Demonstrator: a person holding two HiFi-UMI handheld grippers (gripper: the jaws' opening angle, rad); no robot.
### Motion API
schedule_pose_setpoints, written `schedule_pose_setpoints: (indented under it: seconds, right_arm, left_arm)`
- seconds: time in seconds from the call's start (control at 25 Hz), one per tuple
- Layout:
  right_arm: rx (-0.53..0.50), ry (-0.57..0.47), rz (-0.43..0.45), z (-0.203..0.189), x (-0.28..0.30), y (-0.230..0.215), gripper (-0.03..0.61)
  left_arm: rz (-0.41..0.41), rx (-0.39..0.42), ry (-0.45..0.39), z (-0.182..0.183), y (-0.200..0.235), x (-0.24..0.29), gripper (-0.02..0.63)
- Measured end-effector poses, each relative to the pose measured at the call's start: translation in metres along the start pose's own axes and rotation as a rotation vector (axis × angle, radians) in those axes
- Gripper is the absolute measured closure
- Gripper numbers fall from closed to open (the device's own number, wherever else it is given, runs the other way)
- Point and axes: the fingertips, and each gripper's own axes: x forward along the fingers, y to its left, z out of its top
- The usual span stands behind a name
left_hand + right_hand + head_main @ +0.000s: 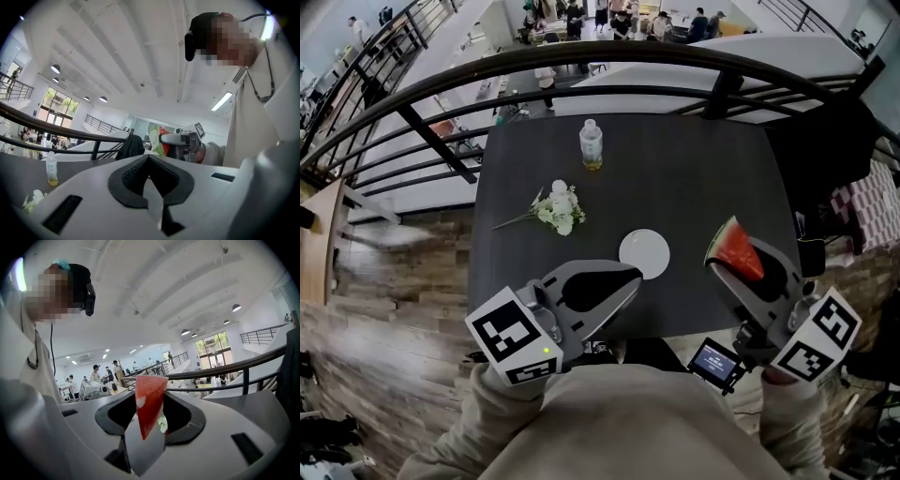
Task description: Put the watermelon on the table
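Head view looks steeply down on the table from its near edge; both gripper views sit low, level, sharing the railing

Bottle, white flowers (a small bunch), white plate

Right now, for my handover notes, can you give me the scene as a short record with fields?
watermelon slice: clamped in the right gripper, held off the table
left gripper: shut, nothing between its jaws
on the table: bottle, flowers, white plate
task status: slice not yet set down
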Motion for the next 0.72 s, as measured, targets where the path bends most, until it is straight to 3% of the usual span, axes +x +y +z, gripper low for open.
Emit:
schedule_pose_setpoints:
  seconds: [0.4,0.72]
  right_arm:
    - [-0.024,0.014,0.106,0.028,0.019,-0.048,0.391]
    - [-0.011,0.016,0.177,0.034,0.005,-0.083,0.391]
  left_arm:
    - [0.102,0.006,-0.018,0.018,0.03,0.037,0.611]
    - [0.173,0.018,-0.023,0.029,0.023,0.075,0.611]
